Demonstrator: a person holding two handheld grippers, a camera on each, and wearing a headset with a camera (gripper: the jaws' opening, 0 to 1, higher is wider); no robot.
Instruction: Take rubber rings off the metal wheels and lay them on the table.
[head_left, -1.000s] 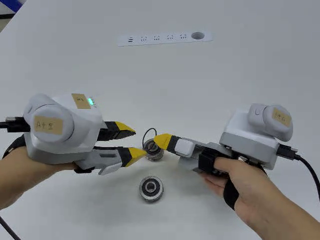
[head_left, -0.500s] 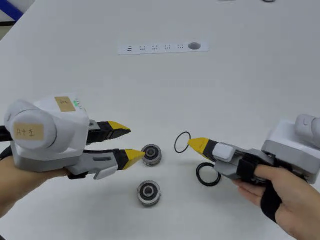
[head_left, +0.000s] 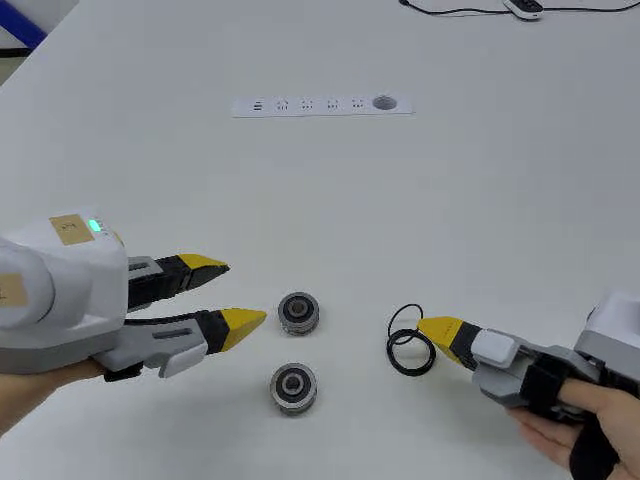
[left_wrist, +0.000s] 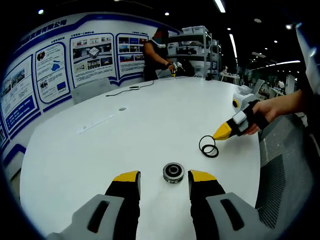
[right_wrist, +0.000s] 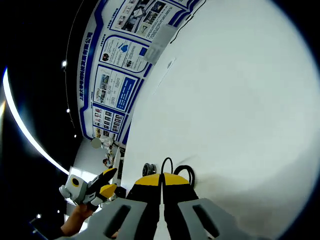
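The left gripper (head_left: 228, 292) is held wide open with nothing between its yellow-tipped jaws. Straight ahead of its tips, close but not touching, a metal wheel (head_left: 299, 312) lies flat on the white table (head_left: 330, 200); in the left gripper view this wheel (left_wrist: 173, 172) sits in line with the gap between the two jaws. A second wheel (head_left: 294, 387) lies on the table off to one side of that gripper's lower jaw, just beside the first wheel and apart from it.

The right gripper (head_left: 432, 328) has its jaws pressed together, as the right gripper view shows, with only a thin seam between the yellow tips (right_wrist: 161, 177). A thin rubber ring (head_left: 404, 307) is pinched at the tips and stands up from them as a loop. Just below and ahead of those tips a thicker rubber ring (head_left: 391, 352) lies flat on the table; the hanging loop overlaps it, and whether they touch cannot be told. The two wheels are farther out beyond the right gripper's tips, between it and the left gripper.

Well beyond both grippers, a white power strip (head_left: 322, 104) lies on the table. In the left gripper view a person (left_wrist: 155, 52) stands at the table's far end.
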